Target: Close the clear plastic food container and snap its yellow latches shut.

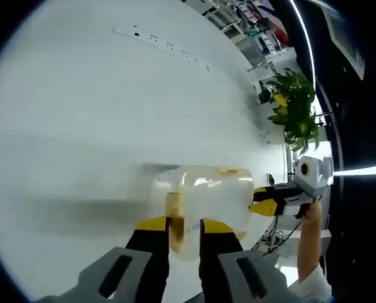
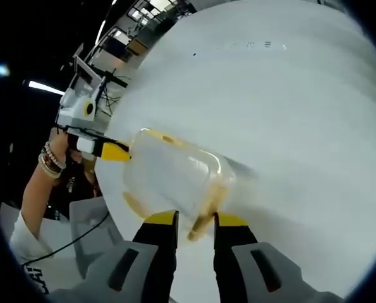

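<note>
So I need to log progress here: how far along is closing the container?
The lid looks set on the clear container. In hand: the left claw has a yellow latch between its jaws, and the right claw has another. Whether any latch has snapped is too blurred to tell.

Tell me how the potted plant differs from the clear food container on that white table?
The potted plant is leafy green and opaque; the clear container is see-through with yellow latches. The plant stands alone at the table's far edge; the container lies between the left hand-held gripper and the right hand-held gripper, each with a latch between its jaws. Both sit on the white table.
</note>
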